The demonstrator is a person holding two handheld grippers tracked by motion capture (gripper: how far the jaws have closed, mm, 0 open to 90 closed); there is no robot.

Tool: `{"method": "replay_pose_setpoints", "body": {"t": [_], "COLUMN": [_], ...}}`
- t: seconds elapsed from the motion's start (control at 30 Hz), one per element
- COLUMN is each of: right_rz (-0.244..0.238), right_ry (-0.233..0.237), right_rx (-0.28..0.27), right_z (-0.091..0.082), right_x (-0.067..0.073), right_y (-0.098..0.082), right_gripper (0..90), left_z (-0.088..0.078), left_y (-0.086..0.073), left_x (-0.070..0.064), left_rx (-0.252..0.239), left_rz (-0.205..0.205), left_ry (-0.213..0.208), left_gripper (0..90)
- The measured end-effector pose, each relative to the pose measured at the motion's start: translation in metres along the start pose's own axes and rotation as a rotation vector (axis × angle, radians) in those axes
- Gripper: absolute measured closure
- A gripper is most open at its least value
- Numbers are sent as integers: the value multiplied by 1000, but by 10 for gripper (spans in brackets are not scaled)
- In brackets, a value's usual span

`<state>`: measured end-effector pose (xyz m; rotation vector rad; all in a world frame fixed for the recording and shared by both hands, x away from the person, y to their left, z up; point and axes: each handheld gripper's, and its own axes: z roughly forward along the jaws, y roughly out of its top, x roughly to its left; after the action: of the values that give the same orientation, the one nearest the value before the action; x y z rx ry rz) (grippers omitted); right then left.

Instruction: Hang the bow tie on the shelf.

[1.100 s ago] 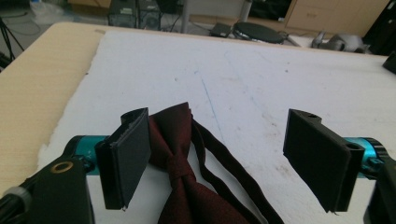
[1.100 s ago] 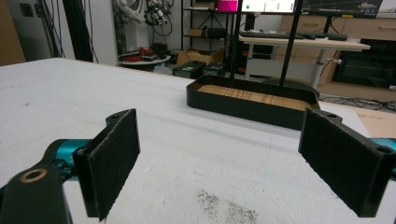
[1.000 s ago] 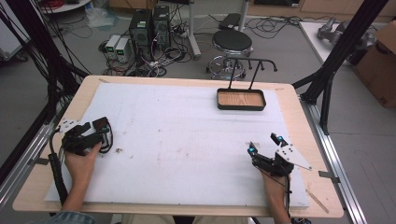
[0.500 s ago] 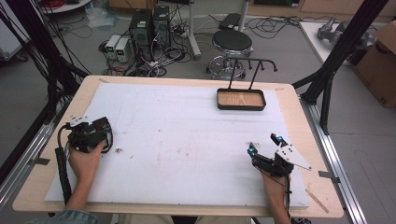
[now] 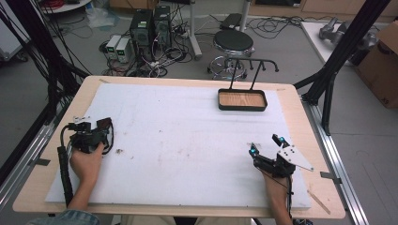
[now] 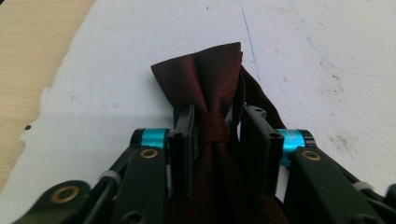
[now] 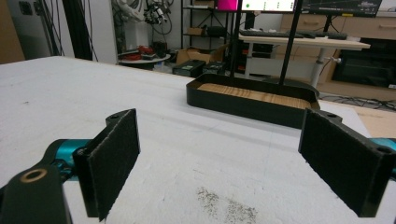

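Left gripper point(image 6: 215, 122): jaws have just been closing and now pinch the knot of a dark red bow tie point(image 6: 212, 79), with one wing fanned out beyond the pads. The tie lies on the white sheet point(image 6: 327, 42) near the sheet's left edge (bare wood of the table point(image 5: 56, 112) begins just beside it). Right gripper point(image 5: 266, 145): jaws spread wide with nothing between the pads, resting low over the sheet at the near right. Farther off, toward the far right of the sheet, stands a black tray point(image 5: 242, 100) with a wood-grain floor and a tall wire handle.
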<state>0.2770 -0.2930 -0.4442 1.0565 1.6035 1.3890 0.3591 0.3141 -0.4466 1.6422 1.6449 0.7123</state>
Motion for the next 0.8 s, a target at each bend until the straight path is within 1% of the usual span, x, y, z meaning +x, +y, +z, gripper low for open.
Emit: {"method": "replay_pose_setpoints", "body": {"t": [0.07,0.13,0.23,0.3,0.33,0.4,0.47,0.5,0.53,0.6,0.67,0.73,0.77,0.8], "right_rz": [-6,-2,-4,-2,-2,-6,-4,-3,-5,-9,-8,-8,-6,-5], "right_ry": [0,0,0,0,0,1,1,0,1,3,2,1,0,1], "right_rx": [-1,3,0,-1,1,1,1,0,0,-3,0,1,2,1], "right_z": [0,0,0,0,0,0,0,0,0,0,0,0,0,0], "right_x": [0,0,-1,0,0,0,0,0,-1,-1,0,0,0,0], "right_y": [0,0,0,0,0,0,0,0,0,0,0,0,0,0], "right_gripper": [118,118,118,118,118,118,118,118,118,118,118,118,118,118], "left_z": [-1,-1,-2,-4,-6,-12,-17,-19,-21,-24,-27,-29,-29,-30], "left_y": [0,0,-1,-2,-1,1,3,4,5,9,12,15,17,19], "left_x": [0,0,1,1,2,2,2,2,1,-3,-7,-11,-13,-15], "left_rx": [-4,-10,-14,-28,-35,-68,-113,-127,-138,-158,-179,-204,-209,-214], "left_rz": [3,4,13,7,-1,-10,-24,-22,-17,9,27,29,36,46], "left_ry": [-9,-20,-40,-56,-75,-99,-144,-164,-180,-214,-255,-291,-313,-319], "left_gripper": [723,743,754,756,756,756,756,756,756,756,756,756,756,756]}}
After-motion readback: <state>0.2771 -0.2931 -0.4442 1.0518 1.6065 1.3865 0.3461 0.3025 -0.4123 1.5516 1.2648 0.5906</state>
